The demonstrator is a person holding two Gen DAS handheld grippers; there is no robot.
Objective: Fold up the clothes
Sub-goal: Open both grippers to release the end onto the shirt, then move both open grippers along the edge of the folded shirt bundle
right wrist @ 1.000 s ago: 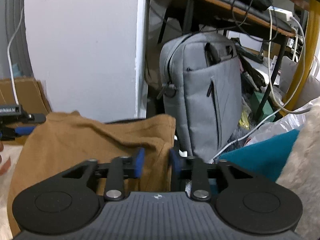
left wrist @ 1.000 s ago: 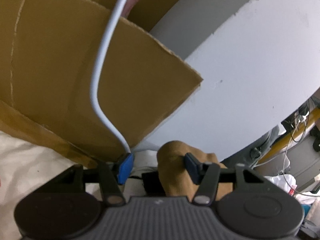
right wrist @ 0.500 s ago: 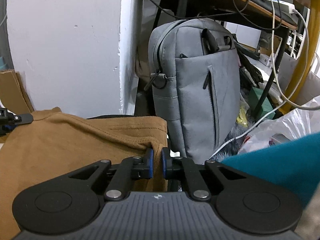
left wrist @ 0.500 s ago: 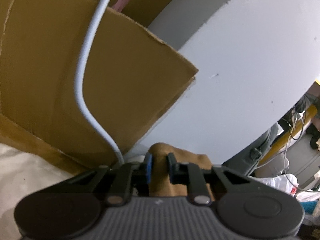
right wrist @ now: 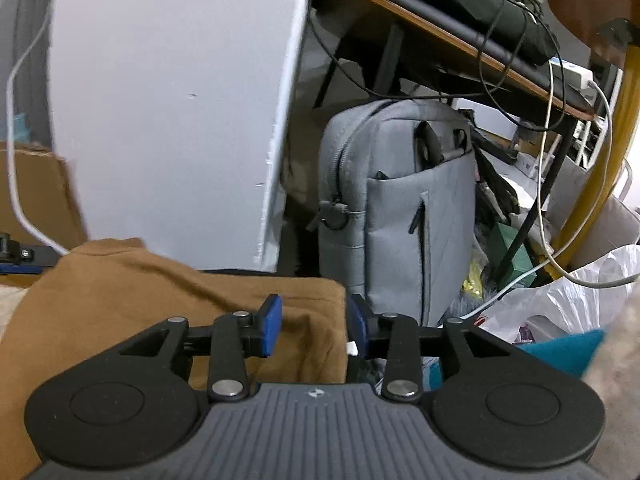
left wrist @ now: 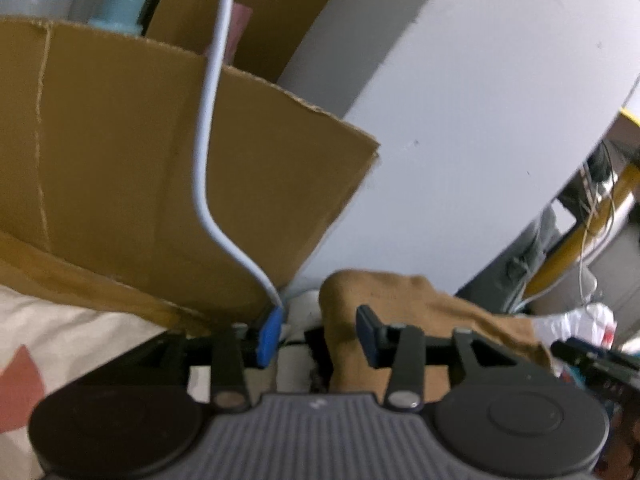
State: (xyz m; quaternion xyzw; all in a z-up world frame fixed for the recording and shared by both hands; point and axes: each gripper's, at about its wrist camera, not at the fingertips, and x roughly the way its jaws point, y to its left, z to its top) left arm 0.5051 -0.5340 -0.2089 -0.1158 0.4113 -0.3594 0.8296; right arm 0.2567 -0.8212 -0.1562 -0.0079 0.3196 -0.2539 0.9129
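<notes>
Between our two pairs of tongs lies the brown, soft cotton garment [right wrist: 120, 300], a matte caramel cloth with a stitched hem along its far edge. From the right wrist view it spreads flat and broad to the left, its far right corner squared off, with a shallow fold running diagonally across it and a small white tag at its near right edge. It rests on a cream sheet printed with a reddish shape [left wrist: 60, 332], which shows at the lower left of the left wrist view.

Our right tongs [right wrist: 314, 324] are opening; the garment's right corner sits between the blue pads [right wrist: 270, 326], with a gap on both sides, so nothing is pinched. Our left tongs [left wrist: 318, 334] are opening too; the garment's other corner bunches up into a rounded hump [left wrist: 380, 300] between the pads, close to the right pad, though we cannot tell if it touches.

Behind the left tongs stands a brown corrugated cardboard box [left wrist: 160, 160] with a white cable [left wrist: 208, 120] hanging down in front of it. A white wall panel [right wrist: 168, 100] rises beyond the garment, and a grey fabric laptop bag [right wrist: 400, 208] stands to the right of it, near a white plastic bag [right wrist: 560, 304].
</notes>
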